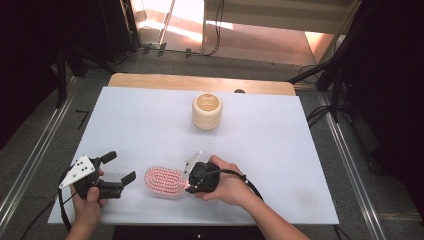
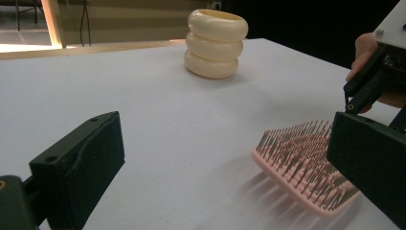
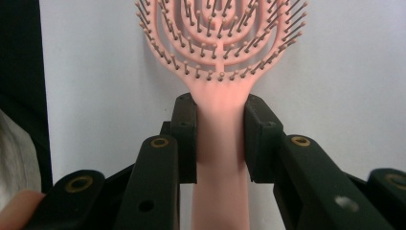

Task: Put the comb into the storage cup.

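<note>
Hairbrush (image 1: 165, 182), pink and oval-headed with rows of bristles pointing up, lies flat on the white table (image 1: 250, 150) near its front edge, between the person's two hands. Its handle points toward the right gripper (image 1: 191, 181), and in the right gripper view that handle (image 3: 221, 139) runs straight up the middle between the two black jaws, which press on it from both sides just below where it widens into the head. The right gripper is thus clamped on the hairbrush's handle, with the head (image 3: 220, 33) reaching out beyond the jaw tips over the table. The person's right hand (image 1: 225, 182) wraps the gripper's body, and a cable loops off behind it.

The left gripper (image 1: 120, 169) rests to the left of the hairbrush, near its head but not touching it. Its jaws stand spread wide with only bare table between them, as the left gripper view shows: one jaw low at the left, the other at the right edge, in front of part of the brush's bristles (image 2: 301, 158). The left hand (image 1: 89, 197) holds it low near the table.

Farther back, well apart from the hairbrush and both grippers, stands a cream ribbed cup (image 1: 207, 111), upright, made of three stacked rings.
</note>
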### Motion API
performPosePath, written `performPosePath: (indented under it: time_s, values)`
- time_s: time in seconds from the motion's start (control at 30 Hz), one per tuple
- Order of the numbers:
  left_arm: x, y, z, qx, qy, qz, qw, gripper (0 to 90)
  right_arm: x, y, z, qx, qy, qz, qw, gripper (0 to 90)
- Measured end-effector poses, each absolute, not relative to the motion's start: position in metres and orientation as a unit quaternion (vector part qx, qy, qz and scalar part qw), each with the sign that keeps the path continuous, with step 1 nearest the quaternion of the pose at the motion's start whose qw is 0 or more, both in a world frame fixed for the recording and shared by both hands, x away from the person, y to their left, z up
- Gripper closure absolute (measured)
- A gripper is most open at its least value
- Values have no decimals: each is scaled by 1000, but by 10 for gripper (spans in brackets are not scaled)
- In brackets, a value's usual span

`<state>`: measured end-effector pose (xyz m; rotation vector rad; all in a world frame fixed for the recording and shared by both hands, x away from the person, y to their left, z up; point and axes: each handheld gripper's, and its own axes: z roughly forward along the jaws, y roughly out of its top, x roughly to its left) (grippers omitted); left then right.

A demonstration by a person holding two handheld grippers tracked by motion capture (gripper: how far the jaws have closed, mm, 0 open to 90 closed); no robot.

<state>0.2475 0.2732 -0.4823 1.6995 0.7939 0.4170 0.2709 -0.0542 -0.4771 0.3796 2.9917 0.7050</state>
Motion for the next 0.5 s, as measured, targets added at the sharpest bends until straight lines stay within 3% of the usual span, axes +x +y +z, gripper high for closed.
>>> performPosePath:
  time_s: [0.5]
  values:
    - [242, 270, -471, 711, 329, 174, 597, 0, 269, -74, -476, 137, 941, 305, 48, 676]
